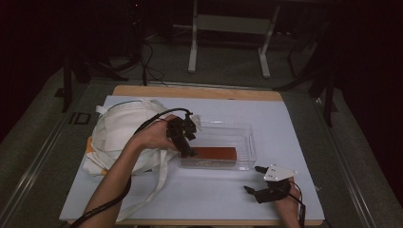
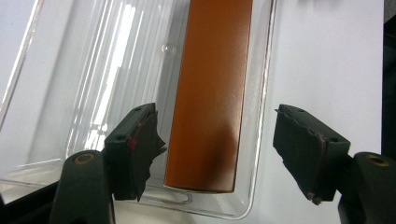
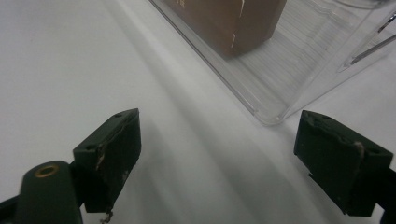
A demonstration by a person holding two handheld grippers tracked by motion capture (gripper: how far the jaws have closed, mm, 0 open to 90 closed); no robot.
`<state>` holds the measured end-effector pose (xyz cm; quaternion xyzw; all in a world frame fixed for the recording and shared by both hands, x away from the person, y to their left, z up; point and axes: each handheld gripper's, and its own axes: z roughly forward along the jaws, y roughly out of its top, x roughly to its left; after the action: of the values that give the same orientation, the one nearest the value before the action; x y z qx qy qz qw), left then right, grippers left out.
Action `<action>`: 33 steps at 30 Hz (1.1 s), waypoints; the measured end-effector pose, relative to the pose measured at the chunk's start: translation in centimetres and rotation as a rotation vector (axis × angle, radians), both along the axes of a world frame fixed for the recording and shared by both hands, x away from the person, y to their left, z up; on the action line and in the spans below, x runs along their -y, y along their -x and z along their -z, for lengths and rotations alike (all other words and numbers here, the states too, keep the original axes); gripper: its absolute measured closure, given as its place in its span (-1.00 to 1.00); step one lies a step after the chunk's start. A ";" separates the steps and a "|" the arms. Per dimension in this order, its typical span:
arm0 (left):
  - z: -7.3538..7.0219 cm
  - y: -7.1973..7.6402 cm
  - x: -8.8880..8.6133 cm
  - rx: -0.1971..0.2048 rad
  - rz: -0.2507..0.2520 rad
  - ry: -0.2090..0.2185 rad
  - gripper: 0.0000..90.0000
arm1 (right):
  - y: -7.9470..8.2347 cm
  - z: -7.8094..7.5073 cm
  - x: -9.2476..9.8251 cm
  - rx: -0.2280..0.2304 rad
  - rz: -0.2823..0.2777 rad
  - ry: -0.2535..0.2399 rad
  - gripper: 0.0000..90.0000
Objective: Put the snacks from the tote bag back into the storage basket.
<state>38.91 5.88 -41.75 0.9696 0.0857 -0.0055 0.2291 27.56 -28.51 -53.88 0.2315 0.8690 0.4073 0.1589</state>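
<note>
Straddling brown box [image 2: 210, 93] end, left claw [image 2: 215, 154] open | right claw [image 3: 219, 163] open | box top cropped

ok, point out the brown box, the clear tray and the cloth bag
brown box [image 2: 208, 93], left gripper view, middle of its top face
clear tray [image 1: 250, 142], high view, right-hand wall
cloth bag [image 1: 121, 123], high view, middle of the bunched fabric

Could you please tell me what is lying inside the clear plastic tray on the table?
Inside the clear rectangular plastic tray lies one long orange-brown box, flat along its near wall. The open left gripper hangs over the box's left end. The tray's ribbed floor is otherwise bare.
</note>
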 end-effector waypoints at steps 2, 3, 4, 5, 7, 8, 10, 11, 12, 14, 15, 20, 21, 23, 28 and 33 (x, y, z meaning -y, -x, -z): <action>0.0 0.0 -0.1 -0.001 -0.004 0.005 -0.29 | 0.0 0.0 0.0 0.001 0.000 0.000 -0.67; 0.0 0.0 -0.2 0.000 -0.006 0.006 -0.29 | 0.0 0.0 0.0 0.001 0.000 0.000 -0.67; -0.1 0.0 -0.2 0.004 -0.009 0.006 -0.29 | 0.0 0.0 0.0 0.000 0.000 0.001 -0.67; -0.1 0.0 -0.3 0.006 -0.013 0.009 -0.29 | 0.0 0.0 0.0 0.001 0.000 0.003 -0.67; -0.1 0.0 -0.4 0.010 -0.017 0.007 -0.29 | 0.0 0.0 0.0 0.000 0.000 0.003 -0.67; -0.1 0.0 -0.5 0.011 -0.020 0.011 -0.29 | 0.0 0.0 0.0 0.000 0.000 0.002 -0.67; -0.3 0.0 -0.7 0.014 -0.025 0.024 -0.29 | 0.0 0.0 0.0 0.000 0.000 0.002 -0.67; -0.4 0.0 -0.8 0.016 -0.030 0.028 -0.29 | 0.0 0.0 0.0 0.000 0.000 0.002 -0.67; -0.5 0.0 -0.9 0.021 -0.038 0.031 -0.29 | 0.0 0.0 0.0 0.000 0.000 0.002 -0.67; -0.6 0.1 -1.2 0.030 -0.046 0.035 -0.29 | 0.0 0.0 0.0 0.000 0.000 0.003 -0.67; -0.7 0.1 -1.3 0.037 -0.056 0.035 -0.29 | 0.0 0.0 0.0 0.000 0.000 0.002 -0.67; -1.1 0.3 -2.0 0.080 -0.101 0.030 -0.30 | 0.0 0.0 0.0 0.001 0.000 0.002 -0.67; -1.2 0.4 -2.1 0.090 -0.114 0.034 -0.30 | 0.0 0.0 0.0 0.001 0.000 0.002 -0.67; -1.4 0.7 -2.6 0.107 -0.136 0.053 -0.30 | 0.0 0.0 0.0 0.001 0.002 0.001 -0.67; -1.9 1.7 -3.4 0.139 -0.185 0.090 -0.31 | 0.0 0.0 0.0 0.002 0.001 0.000 -0.67; -2.1 3.0 -4.3 0.174 -0.245 0.134 -0.32 | 0.0 0.0 0.0 0.002 0.002 -0.001 -0.67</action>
<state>35.93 10.19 -39.68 0.9313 0.1828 0.1006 0.2986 27.56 -28.52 -53.88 0.2321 0.8685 0.4077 0.1602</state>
